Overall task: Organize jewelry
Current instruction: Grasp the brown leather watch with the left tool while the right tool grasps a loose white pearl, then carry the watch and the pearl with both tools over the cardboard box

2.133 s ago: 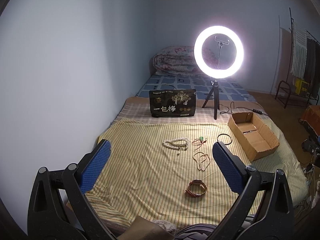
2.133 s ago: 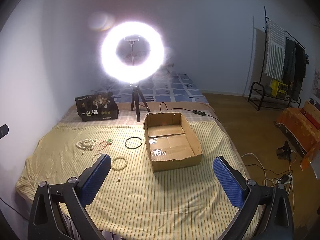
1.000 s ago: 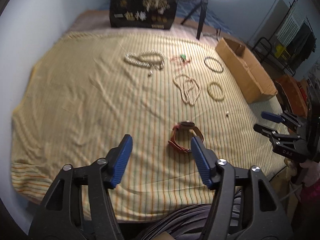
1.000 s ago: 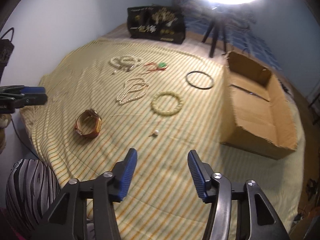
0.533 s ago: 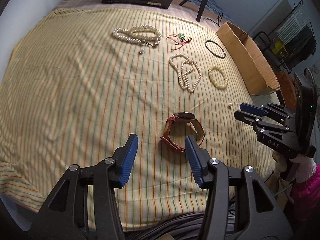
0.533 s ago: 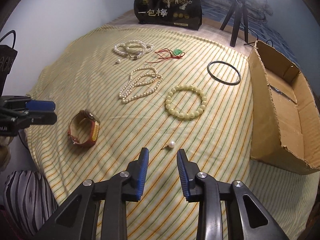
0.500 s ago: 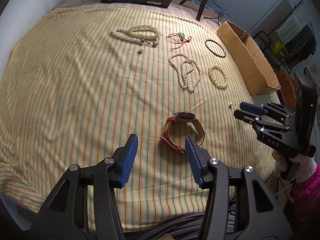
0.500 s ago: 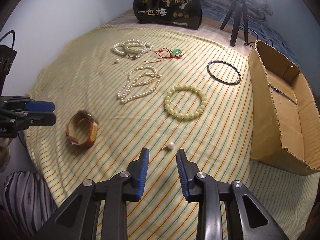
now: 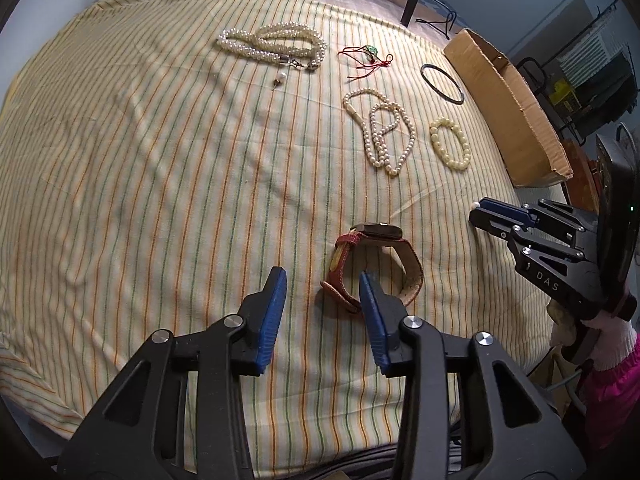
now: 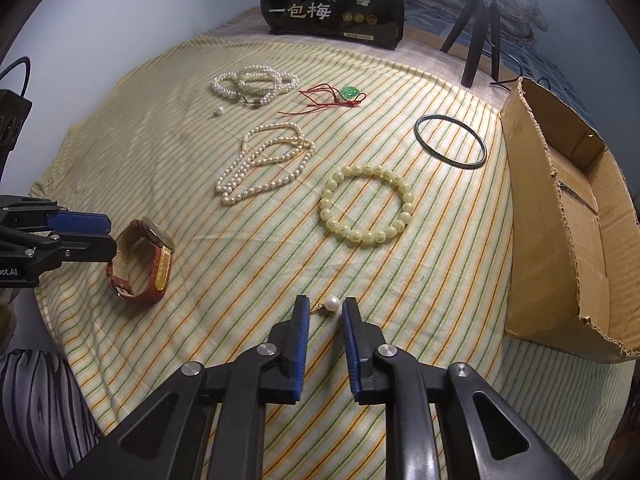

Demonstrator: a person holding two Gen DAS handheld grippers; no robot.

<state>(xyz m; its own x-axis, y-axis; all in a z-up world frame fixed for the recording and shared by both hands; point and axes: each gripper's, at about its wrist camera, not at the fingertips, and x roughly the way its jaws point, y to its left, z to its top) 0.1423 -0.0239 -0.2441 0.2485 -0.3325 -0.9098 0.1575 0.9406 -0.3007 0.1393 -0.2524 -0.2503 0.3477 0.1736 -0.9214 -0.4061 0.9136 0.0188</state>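
Jewelry lies on a striped yellow cloth. My left gripper is open, its right finger at the near strap of a red-strapped watch, which also shows in the right wrist view. My right gripper is open with a small pearl earring between its fingertips. Beyond lie a pale bead bracelet, a pearl necklace, a thick pearl strand, a red cord with a green pendant, a black bangle and a second pearl earring.
An open cardboard box stands at the right edge of the cloth. A black printed bag and a ring-light tripod stand at the back. The cloth's front edge is close under both grippers.
Both grippers have moved forward and down. The left fingers now reach the watch's near strap. The right fingers now flank the pearl earring.
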